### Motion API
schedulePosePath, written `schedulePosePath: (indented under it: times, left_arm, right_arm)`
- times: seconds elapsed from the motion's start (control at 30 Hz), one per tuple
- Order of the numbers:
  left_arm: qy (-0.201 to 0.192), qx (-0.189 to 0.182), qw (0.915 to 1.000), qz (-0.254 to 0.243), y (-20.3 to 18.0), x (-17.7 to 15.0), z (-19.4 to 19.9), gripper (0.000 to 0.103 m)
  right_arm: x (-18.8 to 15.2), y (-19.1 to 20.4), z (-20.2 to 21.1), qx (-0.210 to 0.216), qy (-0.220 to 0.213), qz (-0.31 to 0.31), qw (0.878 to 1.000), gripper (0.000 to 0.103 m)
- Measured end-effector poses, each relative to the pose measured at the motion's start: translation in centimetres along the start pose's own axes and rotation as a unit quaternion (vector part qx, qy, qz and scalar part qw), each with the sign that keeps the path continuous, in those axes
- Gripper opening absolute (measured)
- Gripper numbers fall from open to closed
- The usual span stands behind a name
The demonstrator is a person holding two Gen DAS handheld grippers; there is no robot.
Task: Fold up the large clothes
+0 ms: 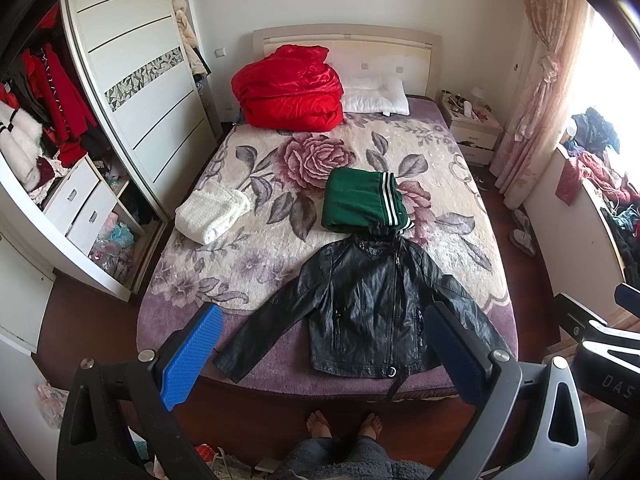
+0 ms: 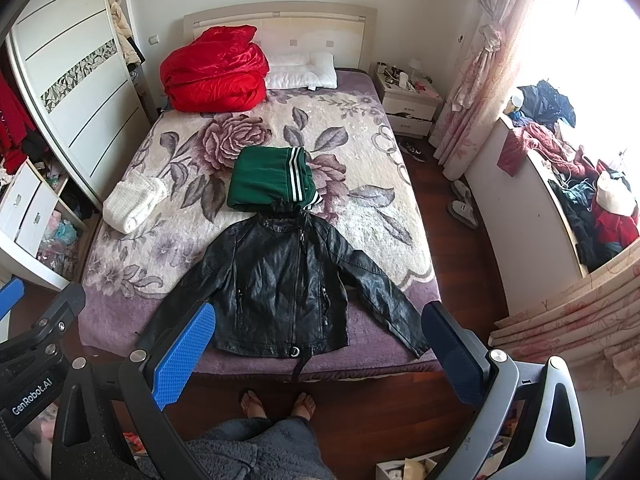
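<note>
Jacket [image 1: 362,304] on bed [image 1: 460,200], folded garment [image 1: 360,200] behind.

We are in a lived-in home bedroom. A double bed [image 1: 280,168] with a rose-patterned blanket fills the centre of the frame, its headboard [image 1: 384,52] against the far wall, a white pillow [image 1: 376,96] and a red quilt [image 1: 292,88] at the top. At left stands a sliding-door wardrobe [image 1: 132,80] with hanging clothes; at upper right, a nightstand [image 1: 472,124] and pink curtains [image 1: 540,80].
</note>
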State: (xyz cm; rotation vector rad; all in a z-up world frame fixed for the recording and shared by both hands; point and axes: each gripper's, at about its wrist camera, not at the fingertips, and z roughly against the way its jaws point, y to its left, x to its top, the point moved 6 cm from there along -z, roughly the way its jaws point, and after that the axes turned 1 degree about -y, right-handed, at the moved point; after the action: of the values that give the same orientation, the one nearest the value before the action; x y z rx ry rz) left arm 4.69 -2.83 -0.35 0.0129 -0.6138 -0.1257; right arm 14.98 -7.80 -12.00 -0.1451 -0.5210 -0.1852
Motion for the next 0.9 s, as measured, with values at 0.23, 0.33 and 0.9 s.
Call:
schedulePosePath:
  times: [0.23, 0.33, 0.9]
  left_arm:
    - [-0.002, 0.001, 1.0, 0.0, -0.4, 1.2, -1.0, 0.103]
    - [-0.01, 0.017, 0.9998, -0.005, 0.0, 1.8, -3.6, 0.103]
    - [0.115, 0.097, 0.9875, -0.045, -4.7, -4.7, -35.5, 0.103]
  right_arm:
    - [1.9, 1.5, 1.5, -0.006, 0.002, -0.005, 1.0, 0.103]
    - [2.4, 1.6, 0.4, -0.018, 0.002, -0.021, 1.0, 0.103]
    - [-16.3, -19.5, -38.8, -0.02, 0.183, -0.355, 0.917, 0.069]
